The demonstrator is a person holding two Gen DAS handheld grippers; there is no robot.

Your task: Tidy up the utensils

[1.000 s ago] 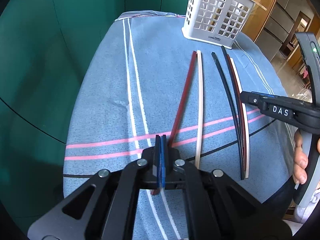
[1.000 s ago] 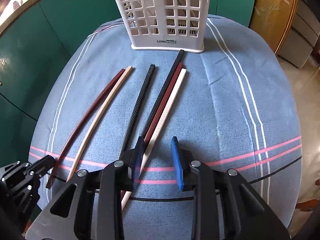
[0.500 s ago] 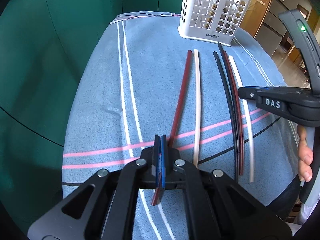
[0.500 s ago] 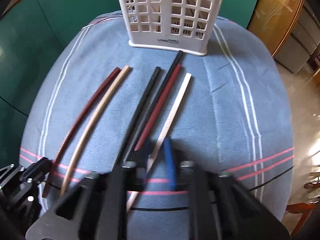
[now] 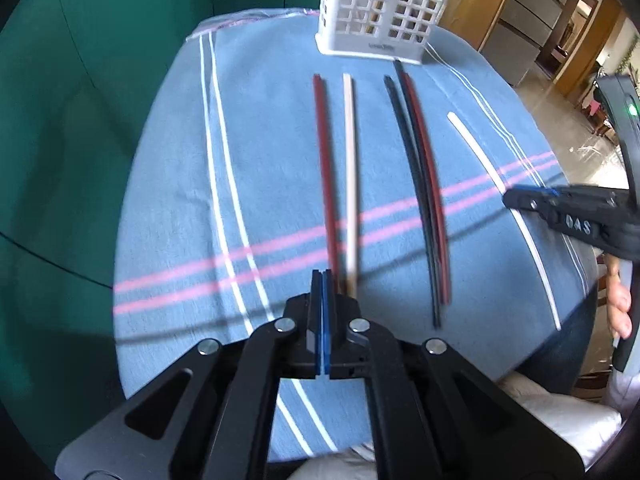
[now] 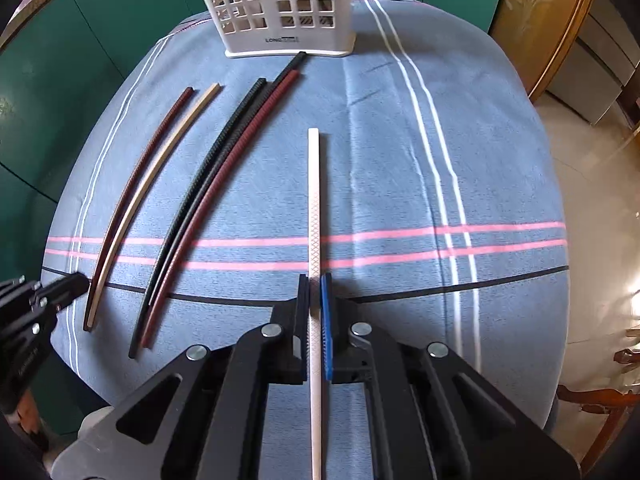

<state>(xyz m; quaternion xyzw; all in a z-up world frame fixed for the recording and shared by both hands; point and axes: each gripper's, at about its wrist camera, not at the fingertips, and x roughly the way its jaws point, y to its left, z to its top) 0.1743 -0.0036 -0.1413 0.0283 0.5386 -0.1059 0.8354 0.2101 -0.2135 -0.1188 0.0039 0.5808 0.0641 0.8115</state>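
A blue cloth (image 6: pixel 400 168) covers the table. Two thin white stripes (image 6: pixel 436 184) run near to far on its right side, and another white pair (image 5: pixel 224 184) runs along its left. Two pink stripes (image 6: pixel 460 244) cross from left to right, with a thin black line (image 6: pixel 460 284) just nearer than them. Green cabinets (image 5: pixel 100 60) stand behind and to the left of the table. On the far right is a wooden cabinet (image 6: pixel 540 28) with a glass front, and beside it a pale tiled floor (image 6: pixel 588 184). Part of a wooden chair (image 6: pixel 600 404) shows at the near right.
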